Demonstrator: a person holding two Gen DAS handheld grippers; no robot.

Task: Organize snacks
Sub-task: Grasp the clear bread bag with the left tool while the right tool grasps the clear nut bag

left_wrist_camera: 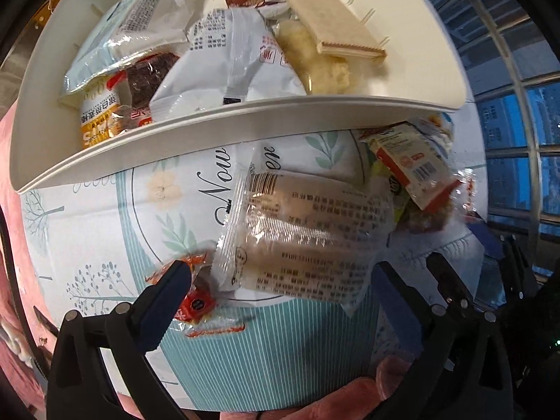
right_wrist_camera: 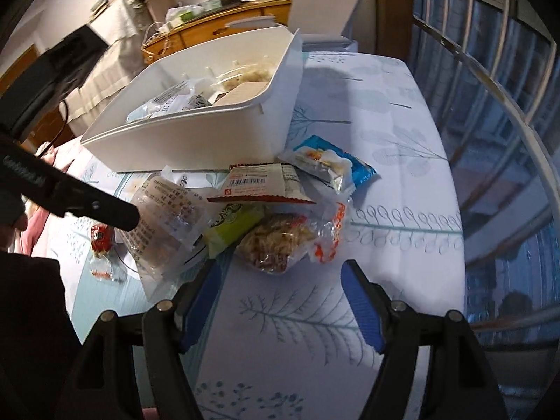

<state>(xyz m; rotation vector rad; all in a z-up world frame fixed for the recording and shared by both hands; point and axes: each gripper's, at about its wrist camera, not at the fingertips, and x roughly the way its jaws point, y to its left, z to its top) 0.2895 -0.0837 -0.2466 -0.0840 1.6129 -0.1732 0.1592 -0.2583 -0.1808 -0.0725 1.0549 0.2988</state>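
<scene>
A white bin point(left_wrist_camera: 224, 119) point(right_wrist_camera: 196, 140) holds several snack packets on the patterned tablecloth. In front of it lies a loose pile: a clear-wrapped brown bar point(left_wrist_camera: 304, 241) point(right_wrist_camera: 168, 217), a small red candy point(left_wrist_camera: 196, 306) point(right_wrist_camera: 101, 236), a red-edged packet point(left_wrist_camera: 413, 164) point(right_wrist_camera: 262, 183), a green packet point(right_wrist_camera: 231, 224), a clear bag of crumbly snack point(right_wrist_camera: 280, 241) and a blue packet point(right_wrist_camera: 332, 164). My left gripper point(left_wrist_camera: 280, 280) is open, its fingers on either side of the near end of the brown bar. My right gripper point(right_wrist_camera: 280, 287) is open and empty, just short of the crumbly snack bag.
The tablecloth point(right_wrist_camera: 385, 210) has bare room to the right of the pile. A window with metal bars point(right_wrist_camera: 490, 70) runs along the right side. A wooden cabinet point(right_wrist_camera: 217, 24) stands behind the bin. A pink cloth point(left_wrist_camera: 10, 210) hangs at the table's left edge.
</scene>
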